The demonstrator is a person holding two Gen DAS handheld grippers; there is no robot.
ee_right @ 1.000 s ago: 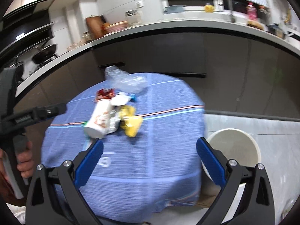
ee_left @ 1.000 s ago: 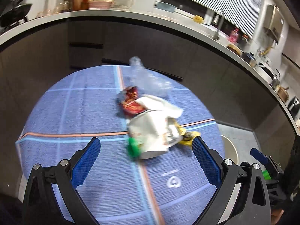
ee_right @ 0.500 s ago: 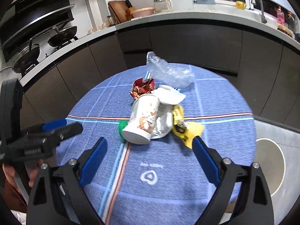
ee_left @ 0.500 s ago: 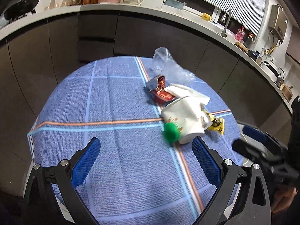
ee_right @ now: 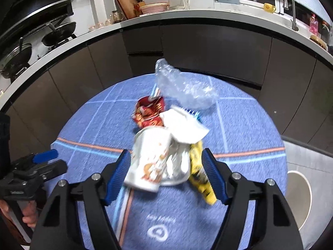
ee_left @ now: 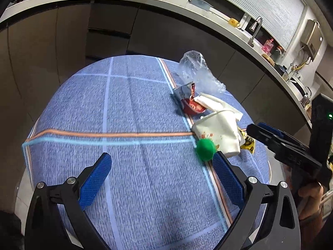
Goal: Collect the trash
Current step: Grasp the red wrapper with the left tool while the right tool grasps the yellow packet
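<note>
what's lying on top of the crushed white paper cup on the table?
A crumpled white paper sheet overlaps the far end of the crushed white paper cup. A silver foil wrapper lies against its side. Whatever is beneath the cup is hidden.

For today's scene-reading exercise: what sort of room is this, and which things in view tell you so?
Most likely a home kitchen: a long counter over dark cabinets, woks on a stove at the left, and a tap at the right. Trash lies on a blue-clothed table.

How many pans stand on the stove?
2: a lidded pan at the far left and a black pan to its right; more may be hidden.
</note>
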